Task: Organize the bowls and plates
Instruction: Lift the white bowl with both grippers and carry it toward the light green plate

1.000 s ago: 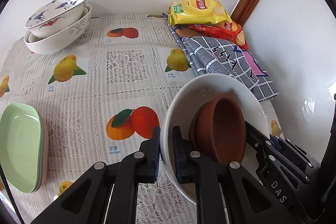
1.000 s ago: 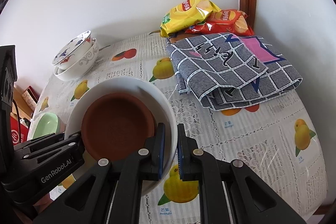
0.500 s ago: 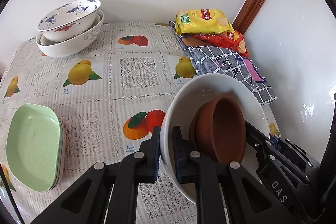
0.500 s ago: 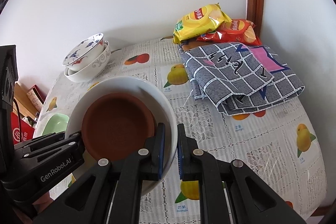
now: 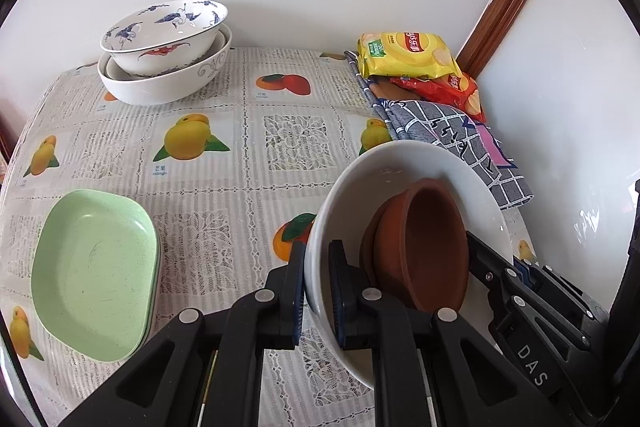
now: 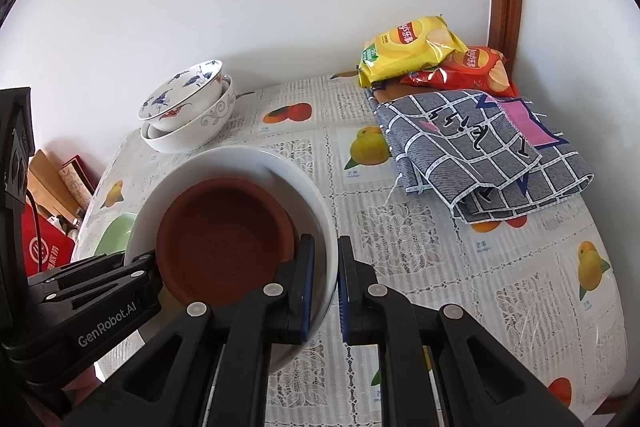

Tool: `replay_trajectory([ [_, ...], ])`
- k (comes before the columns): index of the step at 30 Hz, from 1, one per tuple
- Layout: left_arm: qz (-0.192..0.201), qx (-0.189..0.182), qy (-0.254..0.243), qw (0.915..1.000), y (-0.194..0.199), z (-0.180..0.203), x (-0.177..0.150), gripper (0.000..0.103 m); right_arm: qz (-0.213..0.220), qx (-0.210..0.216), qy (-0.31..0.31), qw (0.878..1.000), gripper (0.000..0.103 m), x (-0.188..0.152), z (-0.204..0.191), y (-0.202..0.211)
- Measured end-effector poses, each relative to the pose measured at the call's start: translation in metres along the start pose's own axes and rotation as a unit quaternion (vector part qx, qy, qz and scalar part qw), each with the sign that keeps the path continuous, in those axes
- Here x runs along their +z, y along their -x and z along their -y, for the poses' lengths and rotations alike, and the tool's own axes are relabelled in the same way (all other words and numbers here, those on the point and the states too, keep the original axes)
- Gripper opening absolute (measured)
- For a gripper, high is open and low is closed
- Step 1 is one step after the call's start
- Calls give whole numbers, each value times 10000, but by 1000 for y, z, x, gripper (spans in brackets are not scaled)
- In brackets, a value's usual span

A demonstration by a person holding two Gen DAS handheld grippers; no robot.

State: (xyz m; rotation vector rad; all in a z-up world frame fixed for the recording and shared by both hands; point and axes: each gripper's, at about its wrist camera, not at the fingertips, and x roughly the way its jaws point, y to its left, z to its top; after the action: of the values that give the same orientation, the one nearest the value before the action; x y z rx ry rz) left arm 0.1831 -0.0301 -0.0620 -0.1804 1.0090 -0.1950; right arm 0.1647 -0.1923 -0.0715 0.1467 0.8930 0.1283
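Note:
Both grippers hold one large white bowl [image 5: 404, 167] above the table, each clamped on an opposite rim. My left gripper [image 5: 316, 287] is shut on its left rim; my right gripper [image 6: 323, 279] is shut on its right rim. The white bowl [image 6: 240, 159] carries brown bowls [image 6: 224, 235] nested inside, also seen in the left wrist view [image 5: 424, 239]. A blue-patterned bowl [image 5: 164, 35] sits in a white bowl [image 5: 168, 83] at the far left corner. Stacked green plates [image 5: 92, 275] lie at the near left.
A folded checked cloth [image 6: 480, 143] lies at the far right, with yellow [image 6: 412, 47] and red [image 6: 472, 71] chip bags behind it against the wall. The fruit-print tablecloth [image 5: 224, 163] covers the table. Boxes [image 6: 48, 247] stand beyond its left edge.
Both grippers have drawn back and up with the white bowl, so more of the table shows. The stacked far bowls and the green plates appear farther in view.

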Motion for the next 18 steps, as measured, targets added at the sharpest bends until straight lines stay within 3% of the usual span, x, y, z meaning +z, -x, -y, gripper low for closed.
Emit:
replay_trajectory([
  [18,95,105,228,9996,18,-40,-4,11,37,138,243,9996,10,-1,-45,-2],
])
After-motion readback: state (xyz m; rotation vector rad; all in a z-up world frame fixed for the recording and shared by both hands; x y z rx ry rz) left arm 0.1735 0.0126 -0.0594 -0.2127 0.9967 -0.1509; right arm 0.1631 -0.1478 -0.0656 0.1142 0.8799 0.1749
